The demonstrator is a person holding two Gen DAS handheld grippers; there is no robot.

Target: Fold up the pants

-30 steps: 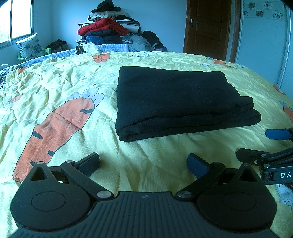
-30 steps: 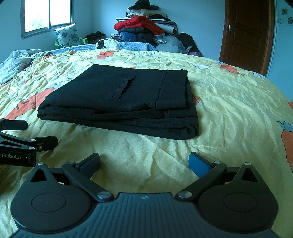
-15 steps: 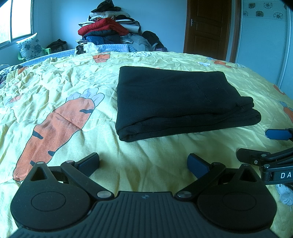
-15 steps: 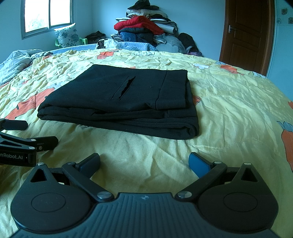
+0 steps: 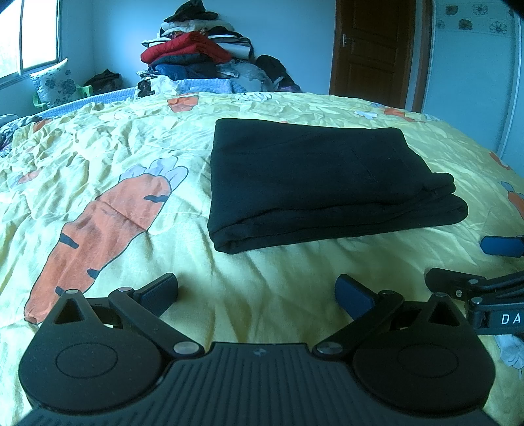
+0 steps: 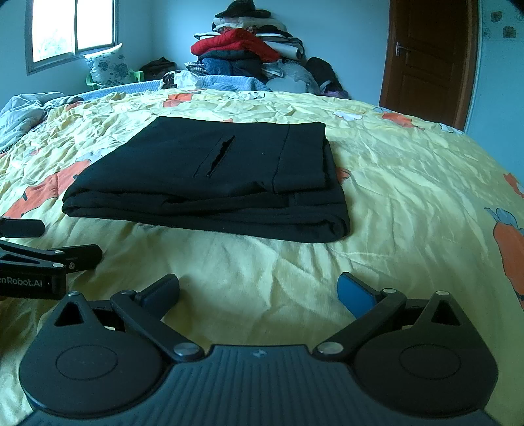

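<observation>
Black pants [image 5: 314, 183] lie folded into a flat rectangle on the yellow carrot-print bedspread [image 5: 137, 137]; they also show in the right wrist view [image 6: 216, 183], with a pocket slit on top. My left gripper [image 5: 257, 293] is open and empty, low over the bedspread just short of the pants' near edge. My right gripper [image 6: 258, 293] is open and empty, also just short of the pants. Each gripper shows at the edge of the other's view: the right one [image 5: 471, 262] and the left one [image 6: 42, 242].
A tall pile of clothes [image 6: 249, 52] stands past the far end of the bed. A brown door [image 6: 429, 59] is at the back right, a window [image 6: 72, 29] and a pillow [image 6: 106, 67] at the back left. Crumpled bedding [image 6: 23, 111] lies at the left.
</observation>
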